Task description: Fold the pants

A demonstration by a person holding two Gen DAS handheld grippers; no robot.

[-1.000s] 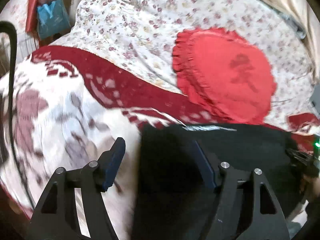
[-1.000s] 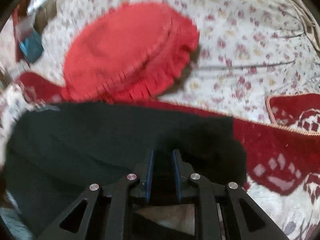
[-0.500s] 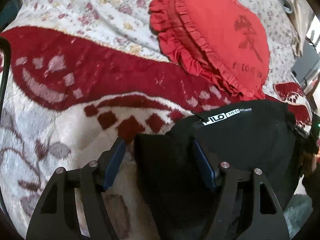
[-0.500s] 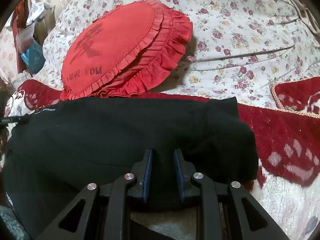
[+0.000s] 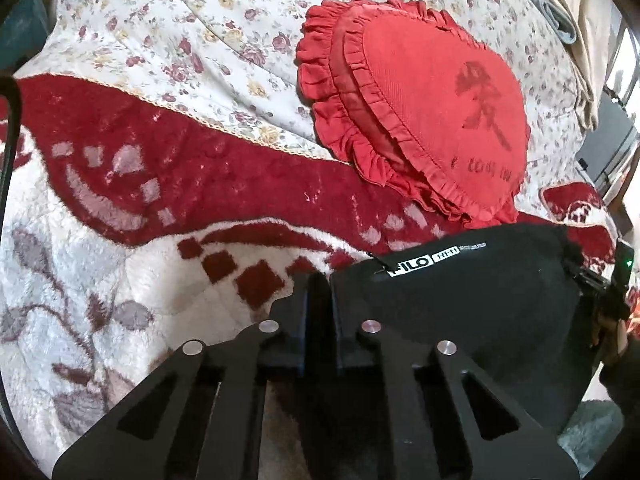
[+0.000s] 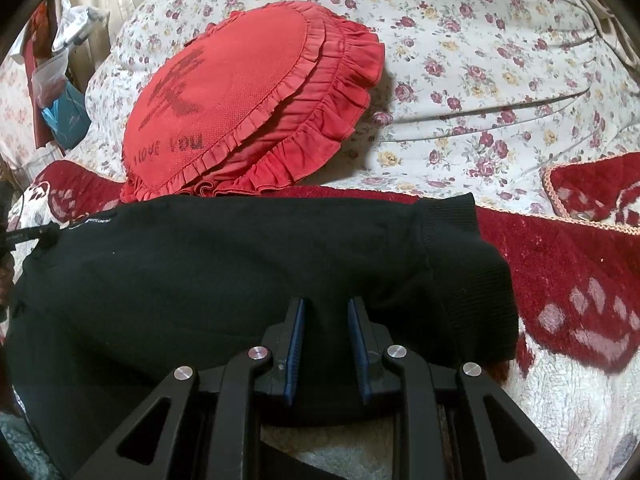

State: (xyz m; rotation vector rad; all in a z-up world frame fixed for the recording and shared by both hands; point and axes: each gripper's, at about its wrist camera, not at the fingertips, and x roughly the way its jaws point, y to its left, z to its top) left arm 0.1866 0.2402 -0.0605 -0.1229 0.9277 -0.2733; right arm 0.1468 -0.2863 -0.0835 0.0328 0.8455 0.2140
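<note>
Black pants (image 5: 460, 308) with a white logo label (image 5: 432, 261) lie folded across a red and white blanket (image 5: 140, 200). My left gripper (image 5: 319, 280) is at their left edge; its jaws are closing and stand nearly together, pinching the black fabric. In the right wrist view the pants (image 6: 220, 260) spread wide, with a ribbed cuff (image 6: 460, 248) at the right. There my right gripper (image 6: 327, 308) is shut on a thick fold of the pants at their near edge, blue pads (image 6: 297, 340) pressing it on both sides.
A red frilled heart cushion (image 5: 432, 120) (image 6: 240, 96) lies just beyond the pants on a floral bedsheet (image 6: 480, 60). A black cable (image 5: 10, 140) runs down the left edge. Bags and clutter (image 6: 60, 92) stand at the far left beside the bed.
My left jaws, wide open around the pants' left edge before, have closed on it after the gripper came down and forward. The right gripper kept its grip and hardly moved.
</note>
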